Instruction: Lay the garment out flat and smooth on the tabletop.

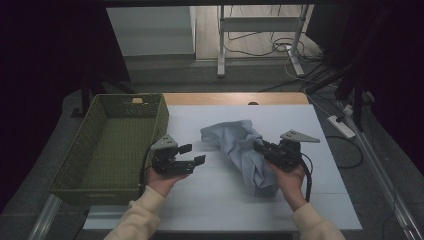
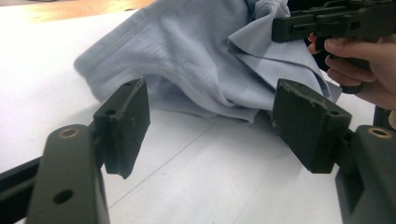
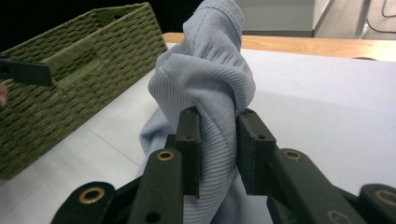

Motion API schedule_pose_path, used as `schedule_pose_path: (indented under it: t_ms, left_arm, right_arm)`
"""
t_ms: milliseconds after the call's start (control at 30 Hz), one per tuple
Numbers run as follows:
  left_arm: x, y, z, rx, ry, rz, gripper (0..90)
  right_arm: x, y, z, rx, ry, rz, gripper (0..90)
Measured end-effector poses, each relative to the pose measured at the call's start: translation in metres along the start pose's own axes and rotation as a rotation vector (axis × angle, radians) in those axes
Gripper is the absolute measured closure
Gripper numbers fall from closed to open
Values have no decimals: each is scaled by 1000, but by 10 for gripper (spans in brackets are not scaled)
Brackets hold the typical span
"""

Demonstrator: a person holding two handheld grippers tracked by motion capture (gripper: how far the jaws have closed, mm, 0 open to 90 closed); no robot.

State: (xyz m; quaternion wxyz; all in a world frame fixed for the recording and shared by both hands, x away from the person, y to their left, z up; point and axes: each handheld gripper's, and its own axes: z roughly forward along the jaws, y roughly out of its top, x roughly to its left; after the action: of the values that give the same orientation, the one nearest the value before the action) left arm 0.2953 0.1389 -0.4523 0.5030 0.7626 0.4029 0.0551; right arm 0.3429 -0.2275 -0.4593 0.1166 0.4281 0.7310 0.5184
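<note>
A crumpled light blue cloth (image 1: 235, 137) lies mid-table on the white cover. My right gripper (image 1: 258, 146) comes at it from the right and is shut on a bunched fold. In the right gripper view both pads press into the ribbed cloth (image 3: 210, 70), which rises above the right gripper (image 3: 218, 116). My left gripper (image 1: 192, 154) rests left of the cloth with its jaws wide open and empty. In the left gripper view the cloth (image 2: 187, 56) lies just beyond the left gripper (image 2: 215, 126), apart from its pads. The person's right hand (image 2: 355, 60) shows at upper right.
An empty green woven basket (image 1: 110, 150) stands at the table's left side, close to my left hand, and shows as the basket (image 3: 70, 84) in the right gripper view. The white cover (image 1: 210, 200) is bare in front. A wooden table edge (image 1: 235, 98) runs along the back.
</note>
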Motion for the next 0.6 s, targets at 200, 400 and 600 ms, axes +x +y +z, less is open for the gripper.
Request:
schedule_pose_path:
  t_ms: [200,400,600]
  left_arm:
    - [0,0,0,0,1,0,281]
    - [0,0,0,2,0,1,281]
    - [0,0,0,4,0,3,281]
  right_arm:
    - [-14,0,-7,-12,-27,37,714]
    - [-26,0,-12,-21,-50,67,711]
    - [-41,-2,-17,-25,-78,108,707]
